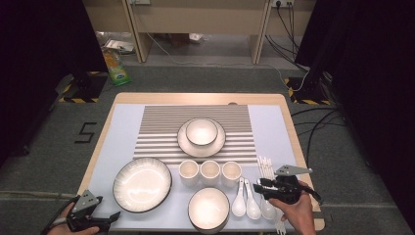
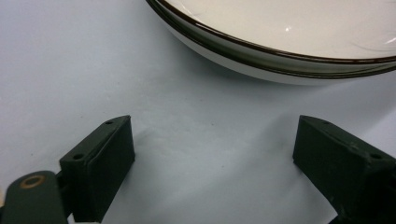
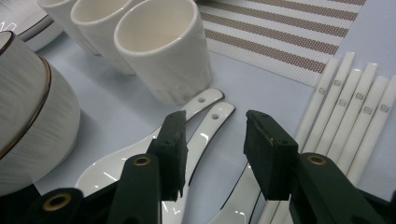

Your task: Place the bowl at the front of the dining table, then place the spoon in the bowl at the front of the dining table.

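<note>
A light wooden table (image 1: 291,128) stands on grey carpet (image 1: 210,78), well ahead of the right gripper (image 1: 265,186) and stretching away to its left. A pale blue cloth (image 1: 120,127) covers most of the tabletop, with a striped mat (image 1: 161,127) laid across its far half. Beyond the table, far ahead of that gripper, pale wooden furniture (image 1: 205,19) runs along the back of the room, and white cables (image 1: 215,62) trail over the floor below it. Black curtains (image 1: 372,58) hang at both sides. Black cables (image 1: 318,122) lie on the carpet off to its right. Yellow-and-black tape (image 1: 303,100) marks the floor. A green bag (image 1: 115,66) sits far off to the left, ahead.
</note>
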`<state>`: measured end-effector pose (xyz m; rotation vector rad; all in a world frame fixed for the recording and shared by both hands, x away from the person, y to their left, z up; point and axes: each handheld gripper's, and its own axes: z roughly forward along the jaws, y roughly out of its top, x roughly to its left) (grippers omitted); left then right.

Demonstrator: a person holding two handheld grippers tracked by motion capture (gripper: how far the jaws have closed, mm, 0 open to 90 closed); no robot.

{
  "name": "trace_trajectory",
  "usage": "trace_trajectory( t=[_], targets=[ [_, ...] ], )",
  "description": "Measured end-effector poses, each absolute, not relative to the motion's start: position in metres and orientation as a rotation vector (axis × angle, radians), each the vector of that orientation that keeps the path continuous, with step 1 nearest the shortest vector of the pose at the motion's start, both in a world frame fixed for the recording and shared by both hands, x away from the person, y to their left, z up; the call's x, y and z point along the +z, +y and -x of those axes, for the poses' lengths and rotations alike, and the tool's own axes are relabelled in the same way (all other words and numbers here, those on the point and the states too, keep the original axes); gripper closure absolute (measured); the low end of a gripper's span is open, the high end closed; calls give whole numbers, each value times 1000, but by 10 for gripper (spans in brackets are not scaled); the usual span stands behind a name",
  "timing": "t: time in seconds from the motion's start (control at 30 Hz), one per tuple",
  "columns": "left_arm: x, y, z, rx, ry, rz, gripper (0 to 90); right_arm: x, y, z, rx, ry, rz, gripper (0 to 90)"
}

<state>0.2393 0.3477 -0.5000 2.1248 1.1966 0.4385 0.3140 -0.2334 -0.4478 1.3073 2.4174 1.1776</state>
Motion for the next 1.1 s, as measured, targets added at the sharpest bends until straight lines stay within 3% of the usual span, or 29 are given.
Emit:
trace_trajectory(
  t=[1.1],
  targets=[
    [-500,347,-239,439,1201,-2127,109,-456,-255,-292,1129,2399,-1370,600]
  ],
)
